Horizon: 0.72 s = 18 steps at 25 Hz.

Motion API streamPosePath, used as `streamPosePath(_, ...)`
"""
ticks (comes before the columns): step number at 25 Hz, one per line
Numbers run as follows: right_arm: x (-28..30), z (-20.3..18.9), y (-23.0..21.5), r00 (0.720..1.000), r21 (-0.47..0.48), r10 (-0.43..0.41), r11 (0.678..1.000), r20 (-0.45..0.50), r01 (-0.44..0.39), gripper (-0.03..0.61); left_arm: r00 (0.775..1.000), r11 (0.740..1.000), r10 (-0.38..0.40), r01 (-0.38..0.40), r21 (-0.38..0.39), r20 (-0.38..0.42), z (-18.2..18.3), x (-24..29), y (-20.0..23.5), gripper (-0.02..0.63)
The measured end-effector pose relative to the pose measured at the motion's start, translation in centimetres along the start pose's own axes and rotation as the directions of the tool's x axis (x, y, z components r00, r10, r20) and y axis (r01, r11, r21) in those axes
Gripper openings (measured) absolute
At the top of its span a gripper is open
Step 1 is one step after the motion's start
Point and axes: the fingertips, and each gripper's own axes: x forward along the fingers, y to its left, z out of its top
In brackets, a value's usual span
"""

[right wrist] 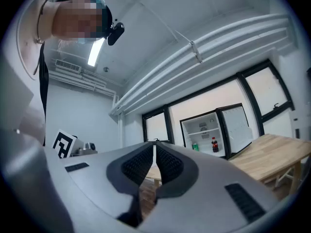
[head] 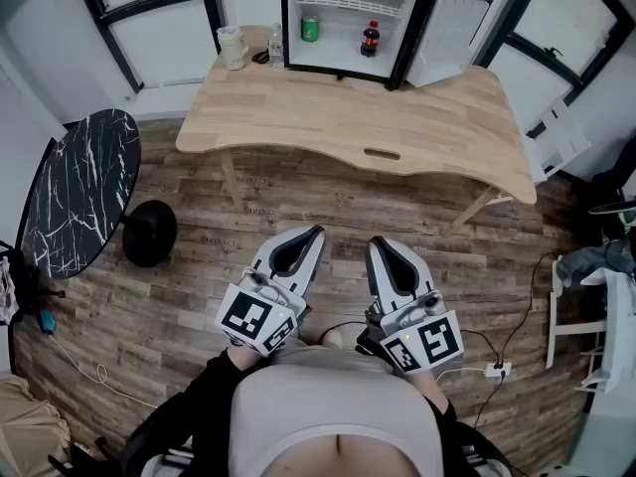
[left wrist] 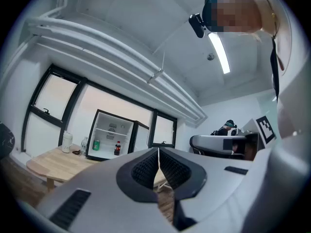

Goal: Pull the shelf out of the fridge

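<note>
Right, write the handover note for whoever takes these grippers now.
Left gripper: shut, empty, held close to the body.
Right gripper: shut, empty, beside the left.
Fridge: at the table's far edge, with its door open.
Shelf: white wire, seated in the upper part. A green can and a cola bottle stand below it on the fridge floor.
Done: the door is open, nothing more.
Left: step up to the table, open a gripper, take the shelf's front edge and pull it out.
</note>
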Motion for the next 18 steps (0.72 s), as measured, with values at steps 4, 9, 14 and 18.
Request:
streamPosePath(4,0.0,0.1,-0.3,1.000,0.002,0.001,1.000,0.002,-0.001,0.043,1.000,1.000,0.000,0.000,-0.004,-0.001,0.0,0.2,-0.1,0.012)
streamPosePath(9,-0.2,0.0,-0.2,1.000,0.006,0.003,1.000,0.003,-0.003,0.041,1.000,1.000,0.008,-0.008,-0.010,-0.004,-0.2,0.1,-0.1,0.012)
streamPosePath(14,-0.2,-0.1,-0.6,1.000,0.010,0.001,1.000,0.002,-0.001,0.042,1.000,1.000,0.019,-0.019,-0.011,-0.006,-0.3,0.1,-0.2,0.012)
streamPosePath(18,-0.3,0.3,-1.3,0.999,0.007,-0.027,1.000,0.019,0.026,0.043,1.000,1.000,0.017,-0.017,-0.008,-0.009,-0.4,0.6,-0.6,0.012)
